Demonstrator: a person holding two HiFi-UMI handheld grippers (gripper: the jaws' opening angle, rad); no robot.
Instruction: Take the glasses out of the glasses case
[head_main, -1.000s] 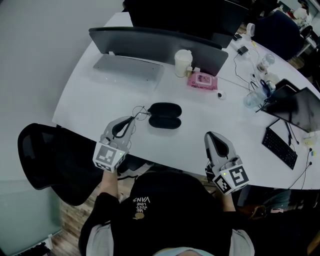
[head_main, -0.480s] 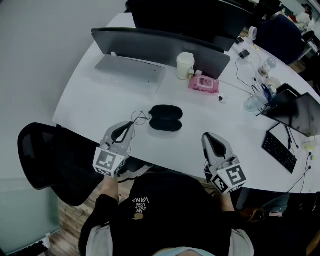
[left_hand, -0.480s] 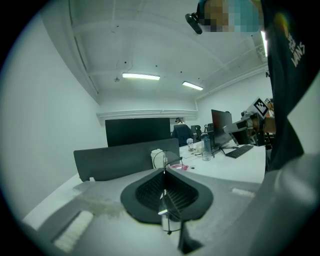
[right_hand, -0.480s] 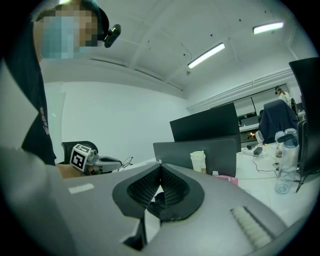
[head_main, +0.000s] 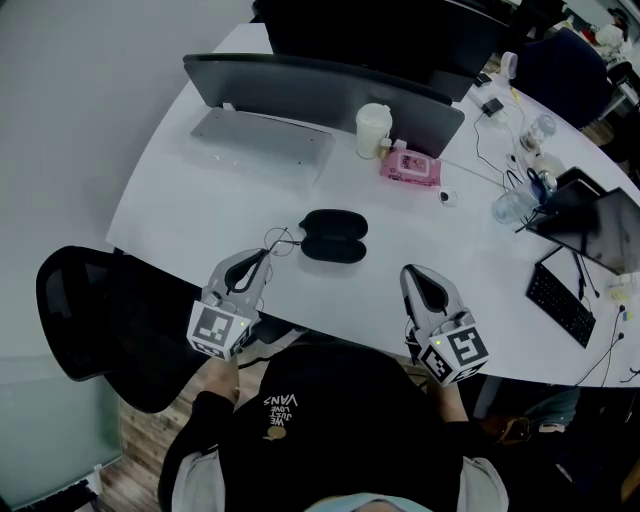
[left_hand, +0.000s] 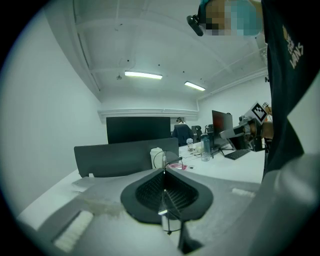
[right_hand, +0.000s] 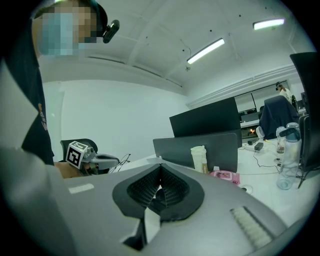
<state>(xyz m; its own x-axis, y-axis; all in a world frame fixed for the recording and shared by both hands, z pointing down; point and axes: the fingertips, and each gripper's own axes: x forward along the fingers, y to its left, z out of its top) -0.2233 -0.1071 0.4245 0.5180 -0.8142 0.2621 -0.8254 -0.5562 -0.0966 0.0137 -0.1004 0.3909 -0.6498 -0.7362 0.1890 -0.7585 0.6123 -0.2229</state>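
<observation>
A person stands at a white curved table (head_main: 190, 205), holding a grey two-jaw gripper in each hand. A black oval glasses case (head_main: 333, 236) lies on the table near its front edge, and its two rounded halves show one behind the other.

Thin wire-framed glasses (head_main: 279, 240) are outside the case, just to its left and close beside it. The left gripper (head_main: 265, 256) is left of the case, its jaws pinched on the thin wire frame; in the left gripper view one round lens rim (left_hand: 160, 159) rises just above the tips.

The right gripper (head_main: 408, 272) is right of the case and nearer the person, well apart from it, with its jaws pressed together and nothing between them.

Behind the case stand a dark grey monitor (head_main: 320, 85), a white lidded cup (head_main: 372, 128) and a pink packet (head_main: 409, 164).
</observation>
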